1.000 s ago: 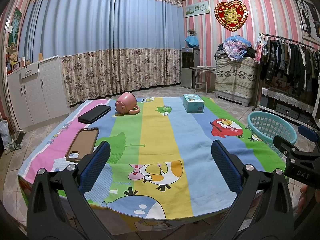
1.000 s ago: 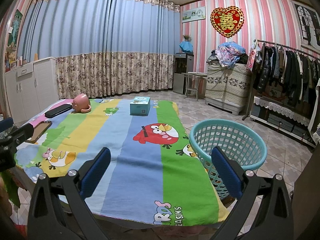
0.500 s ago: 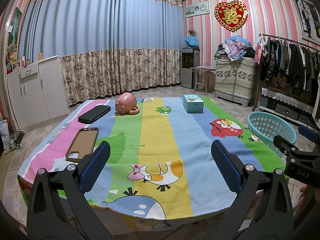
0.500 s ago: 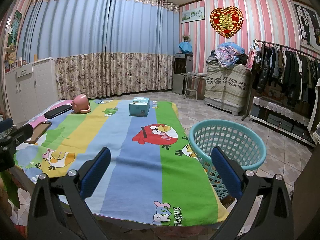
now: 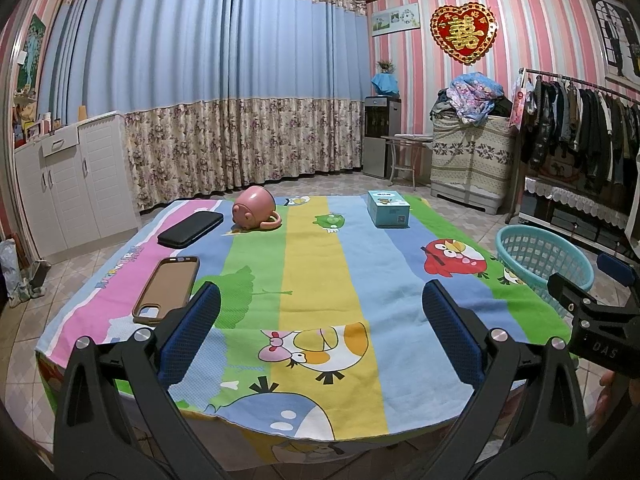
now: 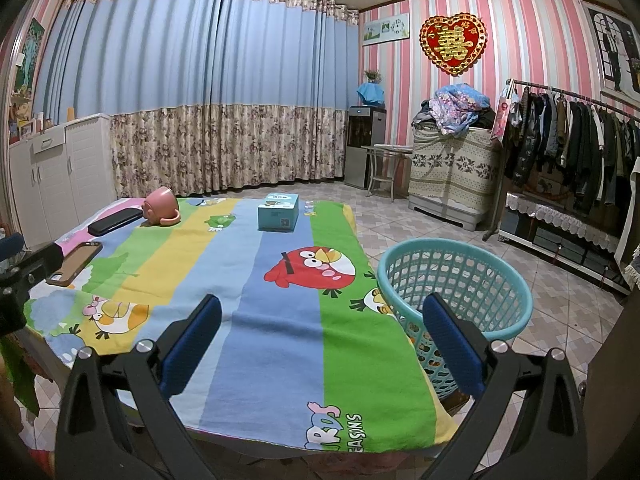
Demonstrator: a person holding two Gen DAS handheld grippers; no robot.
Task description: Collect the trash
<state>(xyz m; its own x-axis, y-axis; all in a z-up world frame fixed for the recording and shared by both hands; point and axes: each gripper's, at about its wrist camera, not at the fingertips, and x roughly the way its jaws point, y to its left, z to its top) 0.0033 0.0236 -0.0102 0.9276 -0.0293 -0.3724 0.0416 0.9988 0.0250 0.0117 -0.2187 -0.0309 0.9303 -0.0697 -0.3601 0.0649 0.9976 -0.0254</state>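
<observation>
We note a matt woven cotton-like tablecloth (image 5: 312, 264), brightly printed. On it, beside the pink glossy plastic-looking cup (image 5: 254, 213), lies a black matt leather-look case (image 5: 190, 229); nearer, a brown smooth rubbery phone case (image 5: 167, 289). The light-blue cardboard box (image 5: 388, 208) looks slightly satin. By the cloth's edge stands a turquoise perforated plastic basket (image 6: 454, 280), smooth and semi-gloss.

Basket (image 6: 454, 280) right of table (image 6: 280, 320)
</observation>
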